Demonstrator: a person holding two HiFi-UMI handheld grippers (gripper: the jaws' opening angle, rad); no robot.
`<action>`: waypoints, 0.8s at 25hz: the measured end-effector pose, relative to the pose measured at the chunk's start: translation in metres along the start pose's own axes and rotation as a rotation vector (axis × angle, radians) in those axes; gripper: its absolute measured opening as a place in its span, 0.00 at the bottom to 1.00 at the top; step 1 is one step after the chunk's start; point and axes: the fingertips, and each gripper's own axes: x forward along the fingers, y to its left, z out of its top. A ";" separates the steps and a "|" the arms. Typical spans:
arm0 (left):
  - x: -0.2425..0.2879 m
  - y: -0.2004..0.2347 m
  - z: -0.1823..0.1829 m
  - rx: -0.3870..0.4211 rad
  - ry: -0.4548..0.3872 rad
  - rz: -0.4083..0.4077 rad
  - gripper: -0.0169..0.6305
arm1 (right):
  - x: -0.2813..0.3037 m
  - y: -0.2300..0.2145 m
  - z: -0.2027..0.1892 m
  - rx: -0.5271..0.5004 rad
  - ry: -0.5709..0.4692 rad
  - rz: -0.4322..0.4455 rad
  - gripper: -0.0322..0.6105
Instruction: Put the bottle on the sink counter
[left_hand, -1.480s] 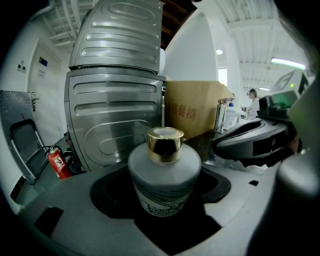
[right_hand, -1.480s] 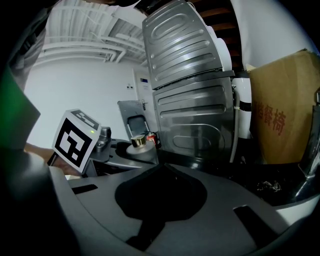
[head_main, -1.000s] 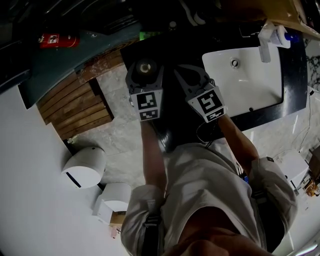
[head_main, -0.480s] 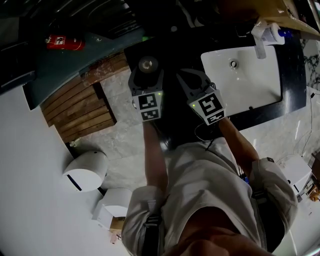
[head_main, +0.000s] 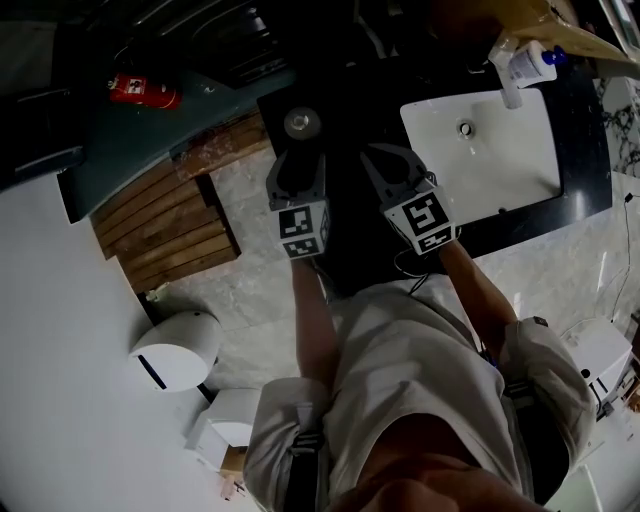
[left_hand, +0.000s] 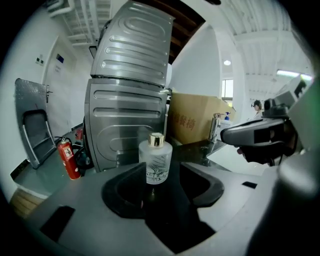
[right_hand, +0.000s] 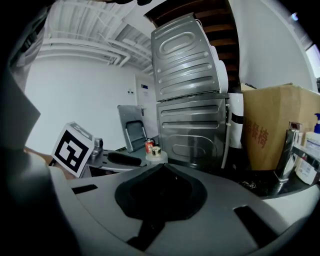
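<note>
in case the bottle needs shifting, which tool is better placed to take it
Left, likely. The left tool faces the bottle squarely, just past its tips; its jaws have just been closing but stand apart, gripping nothing. The right tool is shut, the bottle off to its left.

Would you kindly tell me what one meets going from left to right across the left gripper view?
From the left: red fire extinguisher → glass bottle → cardboard box → chrome tap.

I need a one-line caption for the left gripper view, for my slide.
Glass bottle stands on the dark counter before the left gripper, whose empty fingers have just been closing.
</note>
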 end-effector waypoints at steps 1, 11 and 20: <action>-0.006 -0.002 0.003 0.000 -0.014 0.001 0.34 | -0.003 0.001 0.002 0.000 -0.006 -0.003 0.05; -0.064 -0.025 0.051 0.045 -0.149 -0.024 0.07 | -0.035 0.017 0.037 -0.044 -0.113 -0.003 0.05; -0.113 -0.050 0.094 0.100 -0.262 -0.068 0.06 | -0.071 0.036 0.080 -0.079 -0.200 0.025 0.04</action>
